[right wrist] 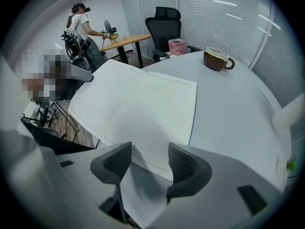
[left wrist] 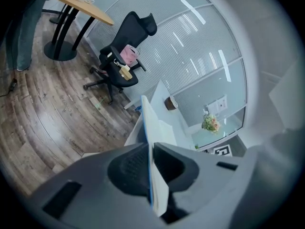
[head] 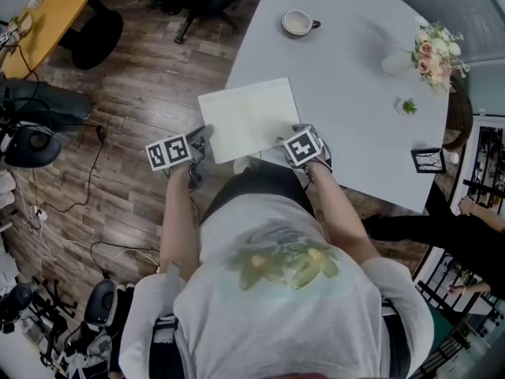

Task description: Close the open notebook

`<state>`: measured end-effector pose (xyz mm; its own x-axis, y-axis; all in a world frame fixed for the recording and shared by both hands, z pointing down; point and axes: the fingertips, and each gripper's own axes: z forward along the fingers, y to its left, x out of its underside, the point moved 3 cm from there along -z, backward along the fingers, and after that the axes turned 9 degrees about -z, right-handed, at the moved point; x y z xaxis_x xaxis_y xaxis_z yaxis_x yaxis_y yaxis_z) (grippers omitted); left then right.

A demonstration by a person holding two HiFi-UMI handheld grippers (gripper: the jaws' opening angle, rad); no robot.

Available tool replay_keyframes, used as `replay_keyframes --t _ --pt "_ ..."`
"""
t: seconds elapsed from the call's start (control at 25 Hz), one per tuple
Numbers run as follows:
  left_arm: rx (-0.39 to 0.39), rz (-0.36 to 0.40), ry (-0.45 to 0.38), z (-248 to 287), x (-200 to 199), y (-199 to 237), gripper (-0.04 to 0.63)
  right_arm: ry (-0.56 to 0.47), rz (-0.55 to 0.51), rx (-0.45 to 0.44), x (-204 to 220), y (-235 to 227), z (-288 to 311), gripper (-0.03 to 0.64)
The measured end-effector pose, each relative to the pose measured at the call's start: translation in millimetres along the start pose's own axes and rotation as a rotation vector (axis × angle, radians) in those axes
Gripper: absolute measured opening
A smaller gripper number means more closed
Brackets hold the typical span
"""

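**Grey table, notebook open, left edge clamped**

Grey table [head: 355, 93], near-left corner: notebook [head: 248, 119] open, lined pages up, left part hanging past the table edge over wood floor [head: 134, 85].

Left gripper [head: 199, 142] at the notebook's left edge, jaws closed on it. Seen edge-on between the pads [left wrist: 128, 168] in the left gripper view, with a thin blue line along the edge.

Right gripper [head: 298, 133] over the near right corner, pointing steeply down. Jaws apart, with the right page [right wrist: 143, 109] lying under and between them and not pinched.

Further out on the table:
- mug [head: 298, 23] at the far side, well apart from the notebook
- flowers [head: 435, 54] far right
- small green plant [head: 409, 106] near them
- black wire frame [head: 428, 160] at the right edge

Beyond the table: black office chair [left wrist: 121, 56], yellow-topped desk [head: 55, 10], cables on the floor at left. Person [right wrist: 81, 25] standing by that desk in the right gripper view.
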<state>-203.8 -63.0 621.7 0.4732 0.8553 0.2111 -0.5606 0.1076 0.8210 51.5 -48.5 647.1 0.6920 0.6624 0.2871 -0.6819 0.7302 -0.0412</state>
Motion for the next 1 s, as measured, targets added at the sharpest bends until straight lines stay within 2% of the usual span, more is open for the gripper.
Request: replay_keyframes --t 0.32,0.48,0.76,1.0 --pt "0.031 -0.01 0.004 -3.2 -1.6 -10.4 0.031 -0.021 -0.007 -0.01 -1.6 0.0 -0.2 0.254" --pt "0.023 -0.014 0.017 -4.8 -1.5 -13.9 0.029 -0.013 0.001 -0.023 0.3 1.9 -0.1 0.252" --pt "0.02 -0.015 0.029 -7.0 -3.1 -23.9 0.028 -0.061 0.025 -0.009 -3.8 -7.6 -1.8 0.196" --pt "0.003 -0.016 0.038 -6.2 -4.0 -30.0 0.026 -0.06 0.023 -0.005 -2.0 -9.2 -1.9 0.184"
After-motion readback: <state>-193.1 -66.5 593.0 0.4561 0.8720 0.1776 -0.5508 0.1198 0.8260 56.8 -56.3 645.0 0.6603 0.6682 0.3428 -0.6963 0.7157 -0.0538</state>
